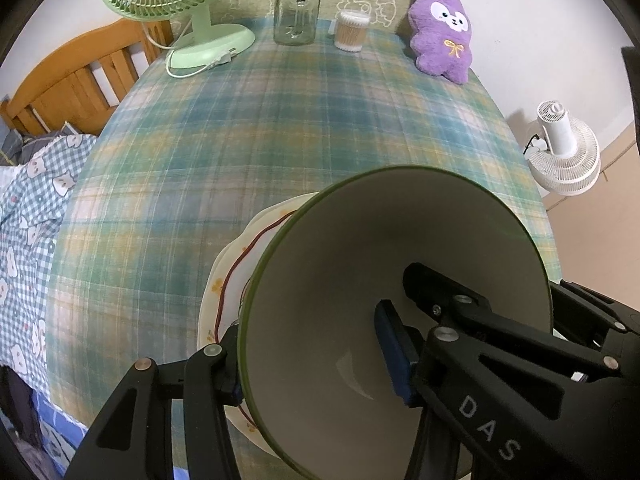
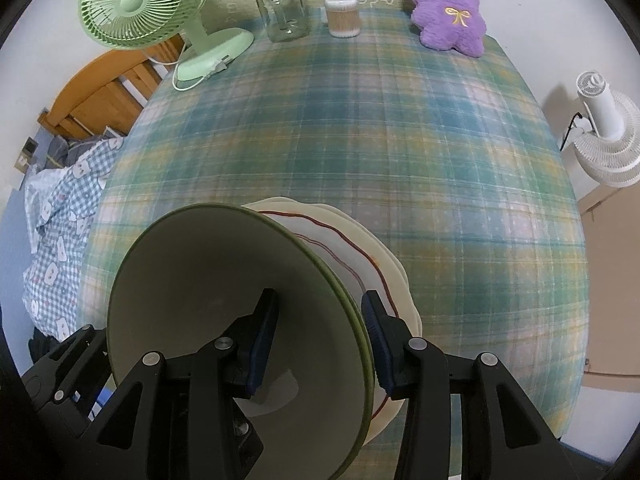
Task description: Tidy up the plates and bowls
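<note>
— Which step was that?

— Stacking, I'd say. The bowl (image 1: 360,264) sat at the near edge of the desk (image 1: 280,140), on top of the plates (image 1: 224,280), and seemed to be resting there already.

— And the grip?

— The left hand-held gripper (image 1: 312,356) straddled the bowl's left rim, one finger inside and one outside. The right hand-held gripper (image 2: 318,320) did the same on the right rim. Both stood partly apart. Each outer pad lay at the rim, but the inner pads looked clear of the wall, so neither seemed to clamp it.

— So what did the next move call for?

— Lifting both straight up and out without catching the rim, I'd judge. A snagged finger could drag the bowl off the plates.

— Anything in the bowl?

— Nothing but the two inner fingers. The cream plates under it, edged with a wavy red line, carried only the bowl.

— Farther back?

— Well apart, at the far edge, a lidded glass jar (image 1: 297,12) looked empty, and the small tub (image 1: 352,30) beside it was packed with cotton swabs.
</note>
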